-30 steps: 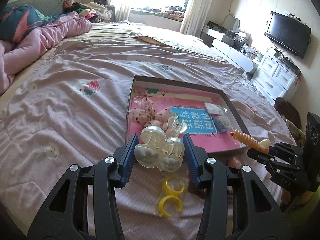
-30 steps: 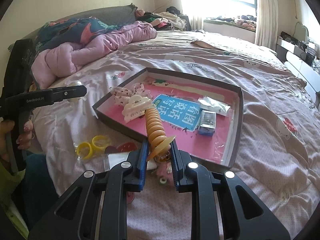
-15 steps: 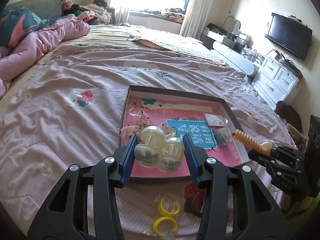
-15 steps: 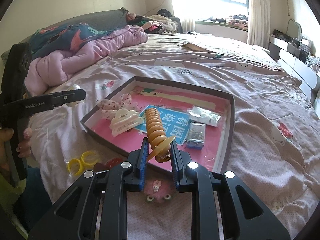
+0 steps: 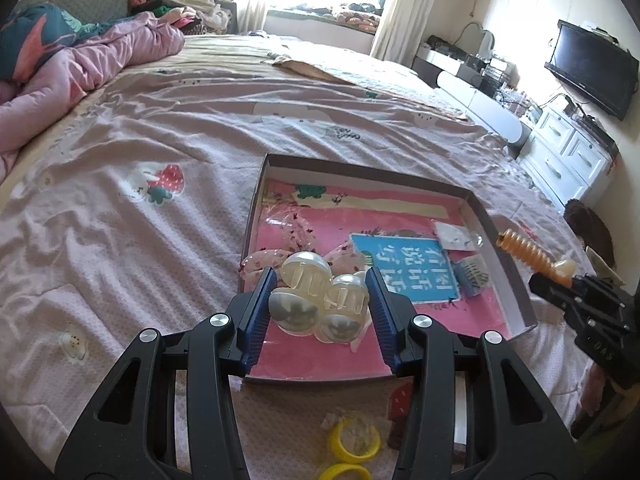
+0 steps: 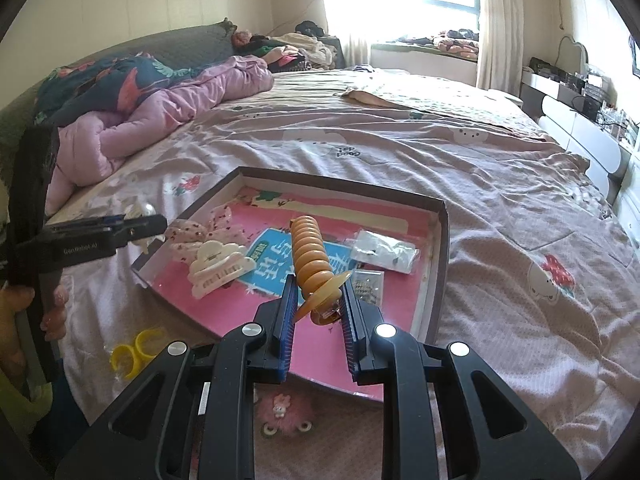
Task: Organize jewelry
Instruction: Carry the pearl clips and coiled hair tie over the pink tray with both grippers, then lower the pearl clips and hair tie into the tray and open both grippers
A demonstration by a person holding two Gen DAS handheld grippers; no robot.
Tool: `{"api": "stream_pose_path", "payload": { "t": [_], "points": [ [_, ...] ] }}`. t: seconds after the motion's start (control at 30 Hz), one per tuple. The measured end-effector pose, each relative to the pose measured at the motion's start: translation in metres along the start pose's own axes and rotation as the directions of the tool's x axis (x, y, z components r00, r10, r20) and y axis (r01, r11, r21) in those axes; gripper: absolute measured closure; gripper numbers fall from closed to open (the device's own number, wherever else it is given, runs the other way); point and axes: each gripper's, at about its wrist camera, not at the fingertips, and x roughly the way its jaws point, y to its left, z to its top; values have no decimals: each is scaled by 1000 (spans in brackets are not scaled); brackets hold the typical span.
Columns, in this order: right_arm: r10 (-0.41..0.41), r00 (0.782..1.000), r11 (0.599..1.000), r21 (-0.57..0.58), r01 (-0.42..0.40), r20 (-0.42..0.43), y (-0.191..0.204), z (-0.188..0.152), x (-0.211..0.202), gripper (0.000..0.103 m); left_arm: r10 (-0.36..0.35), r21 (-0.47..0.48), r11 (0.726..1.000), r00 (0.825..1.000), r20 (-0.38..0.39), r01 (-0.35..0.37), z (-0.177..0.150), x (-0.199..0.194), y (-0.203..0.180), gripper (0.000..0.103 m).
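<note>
Left jaws clamped on pearly hair claw (image 5: 318,300), right jaws gripping orange spiral clip (image 6: 310,258) (pointing forward, away from camera), over pink-lined tray (image 6: 438,268), on bed (image 5: 120,240).

Box (image 5: 516,280) on bed (image 5: 160,240); rings (image 5: 354,438) before it.

You hold a glossy, pearly plastic claw clip (image 5: 318,300) and a shiny amber plastic spiral clip (image 6: 311,264). Your gripper fingers (image 5: 259,316) carry ribbed blue pads on matt black plastic. The bedspread (image 5: 168,128) is soft, wrinkled cloth; the cardboard tray (image 6: 438,264) has a glossy pink floor.
</note>
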Motion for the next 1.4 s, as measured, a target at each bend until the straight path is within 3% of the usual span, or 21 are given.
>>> {"api": "stream_pose_path", "payload": {
  "t": [0.7,0.97,1.4],
  "points": [
    [5,997,1000,-7,-6,-83,13,9,63,83,20,31,999,999,-35,-19,-9,25,4,66],
    [-27,994,1000,-6,26,-111,19,12,80,83,14,50,999,999,-37,-12,-10,27,2,65],
    [-33,989,999,12,35,-145,22,8,91,83,1,36,999,1000,-18,-1,-10,18,5,46]
  ]
}}
